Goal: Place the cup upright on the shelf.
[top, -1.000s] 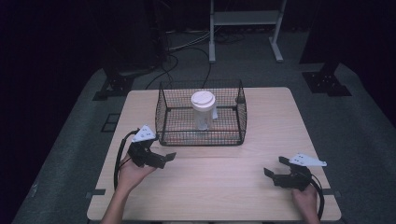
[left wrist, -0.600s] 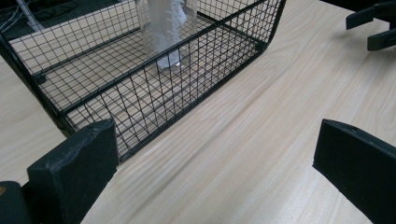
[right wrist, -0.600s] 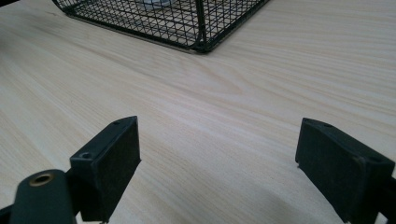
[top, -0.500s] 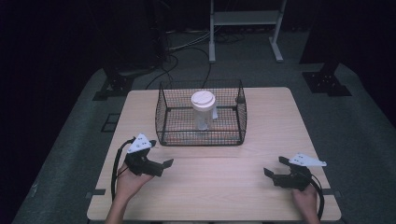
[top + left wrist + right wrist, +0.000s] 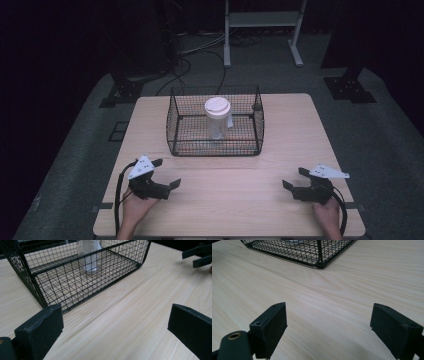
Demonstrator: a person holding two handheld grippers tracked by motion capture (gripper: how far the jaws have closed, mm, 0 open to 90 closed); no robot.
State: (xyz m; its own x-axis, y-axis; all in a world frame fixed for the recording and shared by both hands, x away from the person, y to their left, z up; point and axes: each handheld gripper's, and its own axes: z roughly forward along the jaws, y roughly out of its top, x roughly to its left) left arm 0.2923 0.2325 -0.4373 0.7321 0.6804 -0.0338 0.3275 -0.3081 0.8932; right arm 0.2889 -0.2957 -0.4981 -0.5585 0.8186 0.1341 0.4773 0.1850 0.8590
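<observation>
Black wire basket (image 5: 215, 145) holds upright clear lidded cup (image 5: 217, 117); both claws spread, empty.

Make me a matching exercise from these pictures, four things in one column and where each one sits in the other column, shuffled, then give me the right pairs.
Things:
1. wire basket
2. clear cup with a white lid
3. left gripper
4. right gripper

Places:
A. near edge of the wooden table, on the person's right, jaws open
B. standing upright inside the basket
C. middle of the table toward its far edge
D. near edge of the table, on the person's left, jaws open

Pairs: 1-C, 2-B, 3-D, 4-A
</observation>
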